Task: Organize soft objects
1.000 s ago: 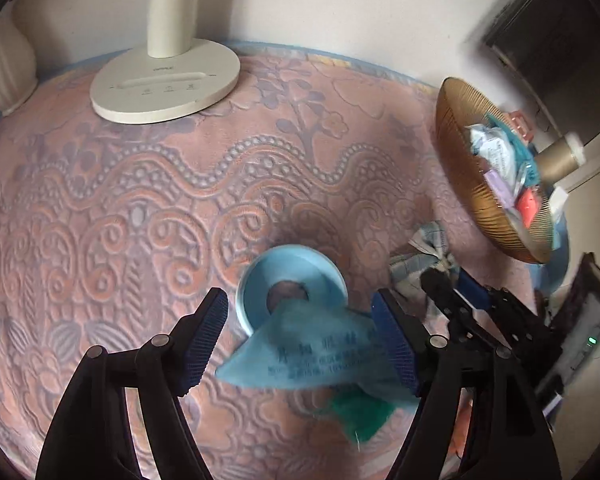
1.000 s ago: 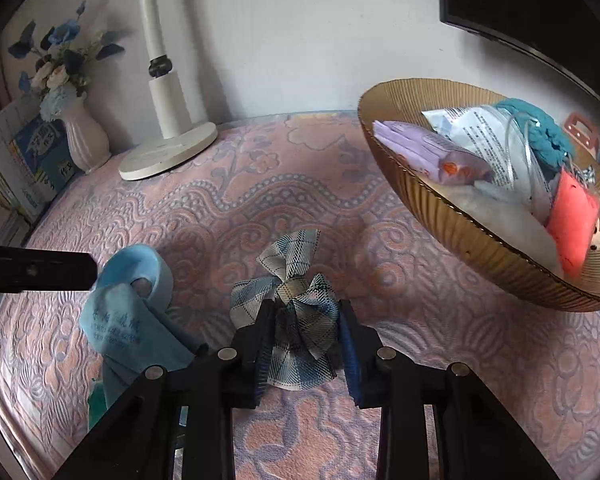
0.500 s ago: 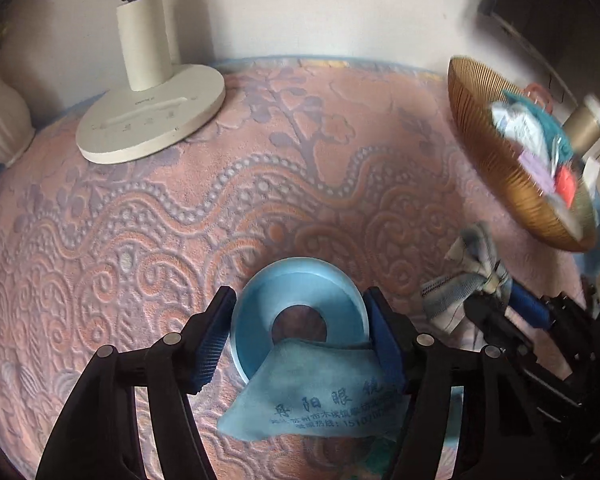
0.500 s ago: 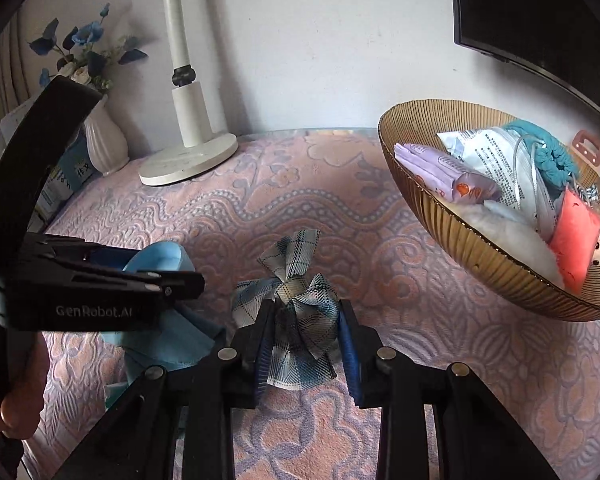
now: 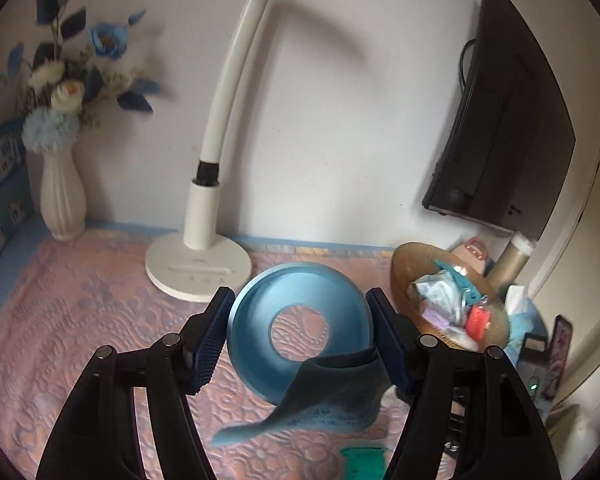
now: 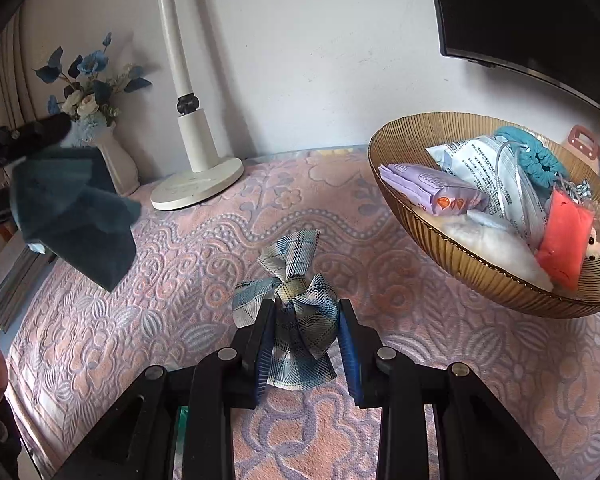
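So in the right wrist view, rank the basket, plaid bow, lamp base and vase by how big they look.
1. basket
2. plaid bow, helped by nearness to the camera
3. lamp base
4. vase, partly hidden, so unsure against the lamp base

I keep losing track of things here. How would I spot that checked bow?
Find the ribbed amber bowl on the pink patterned cloth. On the cloth just beside it lies the bow, pinched by the right tool. Only it is blue-and-cream plaid ribbon.
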Available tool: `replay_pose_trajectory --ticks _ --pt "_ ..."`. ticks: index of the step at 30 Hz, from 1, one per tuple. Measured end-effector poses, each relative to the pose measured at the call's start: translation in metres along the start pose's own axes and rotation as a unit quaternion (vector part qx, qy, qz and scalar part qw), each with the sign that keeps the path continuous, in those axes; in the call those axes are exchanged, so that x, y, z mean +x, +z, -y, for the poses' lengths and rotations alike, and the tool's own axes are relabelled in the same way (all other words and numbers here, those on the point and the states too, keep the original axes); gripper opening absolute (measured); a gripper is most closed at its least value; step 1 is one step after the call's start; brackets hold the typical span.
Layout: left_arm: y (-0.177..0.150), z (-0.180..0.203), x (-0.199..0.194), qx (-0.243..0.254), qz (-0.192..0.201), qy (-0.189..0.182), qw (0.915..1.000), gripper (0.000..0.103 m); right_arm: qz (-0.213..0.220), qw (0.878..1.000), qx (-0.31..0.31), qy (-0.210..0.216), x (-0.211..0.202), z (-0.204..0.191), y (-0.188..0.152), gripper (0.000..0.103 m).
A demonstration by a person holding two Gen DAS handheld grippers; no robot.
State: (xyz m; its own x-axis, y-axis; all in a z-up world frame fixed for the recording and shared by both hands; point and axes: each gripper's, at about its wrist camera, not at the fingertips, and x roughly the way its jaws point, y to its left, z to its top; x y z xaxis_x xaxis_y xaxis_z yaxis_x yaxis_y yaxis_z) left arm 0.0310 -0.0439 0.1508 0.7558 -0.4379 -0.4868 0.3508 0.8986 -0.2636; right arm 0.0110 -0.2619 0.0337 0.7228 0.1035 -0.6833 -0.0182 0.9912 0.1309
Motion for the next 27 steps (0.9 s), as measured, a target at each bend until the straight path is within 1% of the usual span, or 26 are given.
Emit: replay_pose_trajectory --ticks 1,2,3,4,6,8,9,11,14,17,20,22,24,25,27 --pt "-0.001 0.002 0.005 0.018 -0.005 0.017 0.9997 0.064 -0.003 1.000 -0.004 -0.005 0.001 -0.002 -0.001 0.030" --pt "-0.002 0.000 0.016 0.020 -0.030 0.023 0.9991 0.064 -0.005 1.000 -0.008 -0.008 0.003 -0.003 0.000 0.030" --pt "-0.004 -0.006 0.025 0.008 -0.053 0.020 0.9984 0.064 -0.006 1.000 -0.013 -0.010 0.004 -0.005 -0.001 0.030" --pt "-0.008 -0.013 0.027 -0.009 -0.058 0.013 0.9982 0.064 -0.006 1.000 -0.018 -0.013 0.005 -0.007 -0.001 0.030" --pt "-0.014 -0.024 0.017 -0.033 -0.046 0.010 0.9984 0.064 -0.006 1.000 -0.024 -0.018 0.005 -0.009 -0.001 0.030" --pt "-0.014 -0.028 0.009 -0.044 -0.038 0.001 0.9983 0.064 -0.005 0.999 -0.026 -0.019 0.005 -0.009 -0.001 0.030" --pt "-0.013 -0.028 0.006 -0.042 -0.036 0.002 0.9985 0.064 -0.005 0.999 -0.026 -0.019 0.005 -0.009 -0.001 0.030" --pt "-0.010 -0.024 -0.002 -0.031 -0.024 0.009 0.9992 0.060 -0.004 0.999 -0.027 -0.019 0.005 -0.009 -0.001 0.030" --pt "-0.002 -0.017 -0.013 -0.021 -0.013 0.003 0.9997 0.060 0.009 0.999 -0.030 -0.013 -0.002 -0.010 -0.001 0.030" --pt "0.006 -0.007 -0.019 -0.008 -0.011 -0.005 0.9999 0.045 0.016 1.000 -0.020 -0.002 -0.011 -0.008 -0.001 0.030" --pt "0.013 0.004 -0.019 0.006 -0.020 -0.016 0.9997 0.045 0.021 1.000 -0.007 0.003 -0.021 -0.001 -0.007 0.030" --pt "0.014 0.007 -0.018 0.014 -0.018 -0.017 0.9996 0.057 0.017 1.000 0.000 0.002 -0.022 0.006 -0.010 0.030" --pt "0.009 0.000 -0.010 0.017 -0.038 -0.022 0.9989 0.100 0.007 1.000 0.016 0.006 -0.019 0.015 -0.013 0.030" --pt "0.004 -0.006 -0.003 0.014 -0.052 -0.011 0.9985 0.103 0.003 1.000 0.025 0.013 -0.018 0.019 -0.013 0.030" --pt "-0.011 -0.024 0.016 -0.005 -0.086 0.024 0.9960 0.102 0.000 0.999 0.030 0.015 -0.015 0.021 -0.013 0.030"
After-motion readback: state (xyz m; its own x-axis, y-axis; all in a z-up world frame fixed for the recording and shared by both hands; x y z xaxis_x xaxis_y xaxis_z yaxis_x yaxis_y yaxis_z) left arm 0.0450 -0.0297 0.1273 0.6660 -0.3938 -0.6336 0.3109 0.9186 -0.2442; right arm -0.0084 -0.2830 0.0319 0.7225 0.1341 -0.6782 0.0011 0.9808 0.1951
